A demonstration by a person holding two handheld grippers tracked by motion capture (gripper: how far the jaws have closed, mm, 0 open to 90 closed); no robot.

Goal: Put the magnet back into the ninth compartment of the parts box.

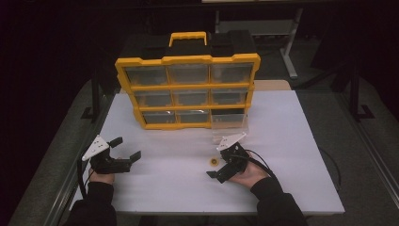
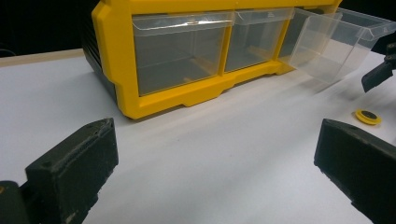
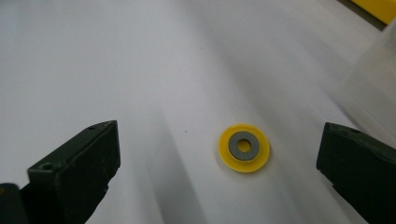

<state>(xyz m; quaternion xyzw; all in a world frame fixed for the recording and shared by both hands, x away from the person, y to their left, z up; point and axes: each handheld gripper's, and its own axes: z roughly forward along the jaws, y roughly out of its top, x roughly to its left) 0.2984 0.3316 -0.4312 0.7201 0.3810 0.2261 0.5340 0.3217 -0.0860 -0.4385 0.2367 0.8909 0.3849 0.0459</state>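
Observation:
A small yellow disc [image 1: 213, 162] with a grey washer in its middle lies flat on the white table [image 1: 291, 155], in front of a yellow drawer organiser [image 1: 188, 89]. My right gripper [image 1: 218, 164] hangs open just above the disc [image 3: 244, 147], one jaw on each side, touching nothing. The organiser's bottom-right clear drawer [image 1: 229, 125] is pulled out and looks empty. My left gripper [image 1: 125, 149] is open at the table's front left and holds nothing. In the left gripper view, the disc [image 2: 368, 116] and the pulled-out drawer [image 2: 334, 42] sit at the right.
The organiser [image 2: 140, 100] stands upright at the back of the table, with three rows of clear drawers and a yellow handle [image 1: 188, 37] on top. Dark floor and metal frame legs [image 1: 289, 52] surround the table. Cables trail from both grippers.

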